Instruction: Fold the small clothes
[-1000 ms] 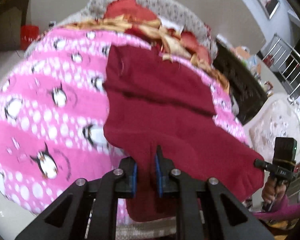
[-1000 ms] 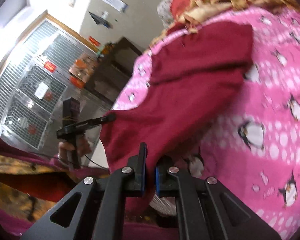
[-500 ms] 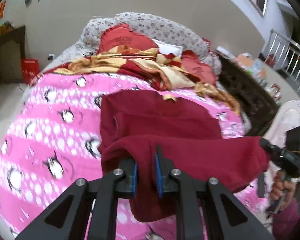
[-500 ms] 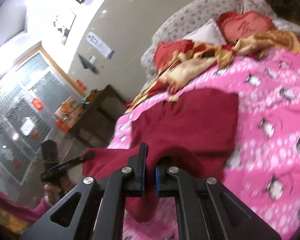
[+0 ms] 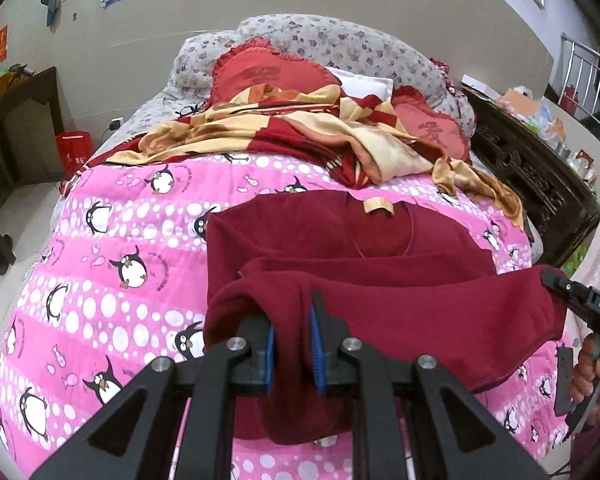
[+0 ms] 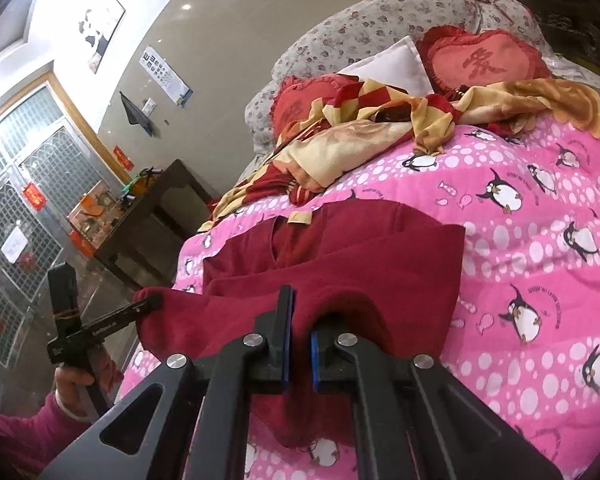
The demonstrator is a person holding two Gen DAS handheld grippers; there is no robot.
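**Red sweater lifted by both grippers over the bed**

The bed [image 5: 28,300] fills both views, covered by a pink blanket [image 5: 112,312] printed with penguins and white dots. At its head lie a grey flowered cushion [image 5: 340,44], two red heart-shaped pillows [image 5: 268,72] and a crumpled red and cream cloth [image 5: 284,132].

A dark red sweater [image 5: 340,240] lies spread on the blanket, collar toward the pillows. Its near edge is raised off the bed and doubled over the rest of the garment.

The left gripper [image 5: 292,344] has its jaws clamped on one end of that raised edge, with a fold of fabric hanging down between the blue pads [image 5: 270,354]. The right gripper [image 6: 298,356] is clamped on the other end in the same way. A hand [image 6: 78,376] in a pink sleeve [image 6: 24,428] holds the left gripper's handle.
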